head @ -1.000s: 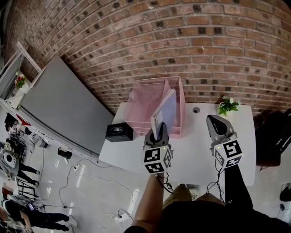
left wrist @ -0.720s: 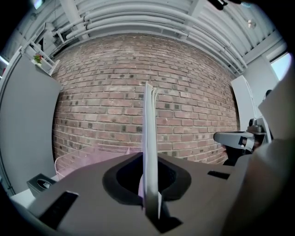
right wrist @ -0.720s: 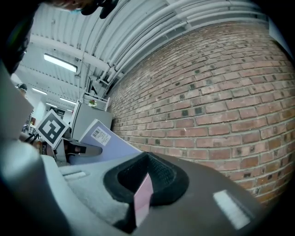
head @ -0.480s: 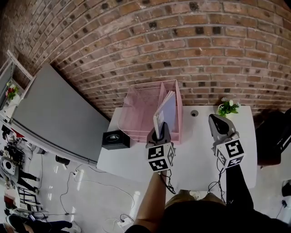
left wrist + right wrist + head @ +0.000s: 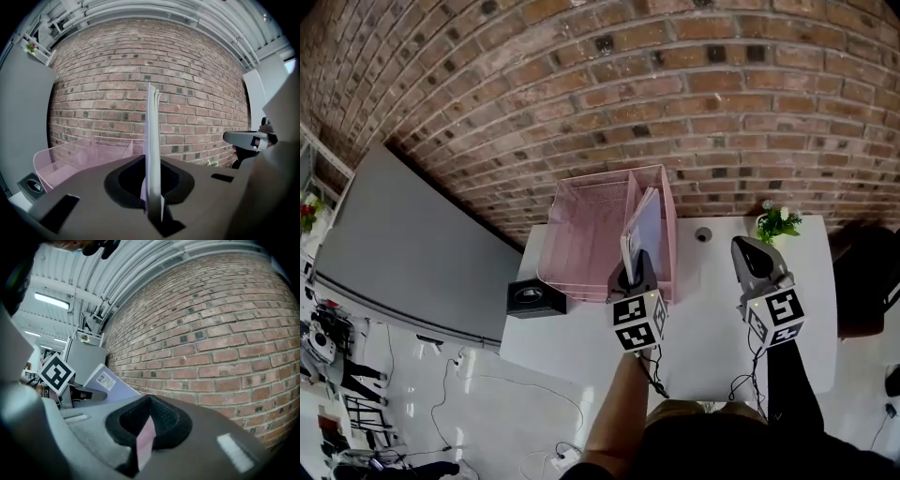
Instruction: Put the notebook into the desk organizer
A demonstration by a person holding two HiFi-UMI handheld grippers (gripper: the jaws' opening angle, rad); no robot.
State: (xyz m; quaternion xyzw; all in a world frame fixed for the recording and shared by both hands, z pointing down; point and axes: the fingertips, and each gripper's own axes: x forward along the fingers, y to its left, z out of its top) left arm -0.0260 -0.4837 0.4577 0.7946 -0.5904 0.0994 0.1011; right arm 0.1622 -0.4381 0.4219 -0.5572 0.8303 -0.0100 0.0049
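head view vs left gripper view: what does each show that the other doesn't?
Only the head view: the person's forearm, the cable hole in the table, the marker cube on the left gripper, and the notebook's broad cover.
Only the left gripper view: the notebook edge-on, clamped between the jaws, and the ceiling pipes.
Both: the pink mesh desk organizer, brick wall, right gripper and black box.

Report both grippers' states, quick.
Left gripper: closed on the notebook.
Right gripper: closed, empty.
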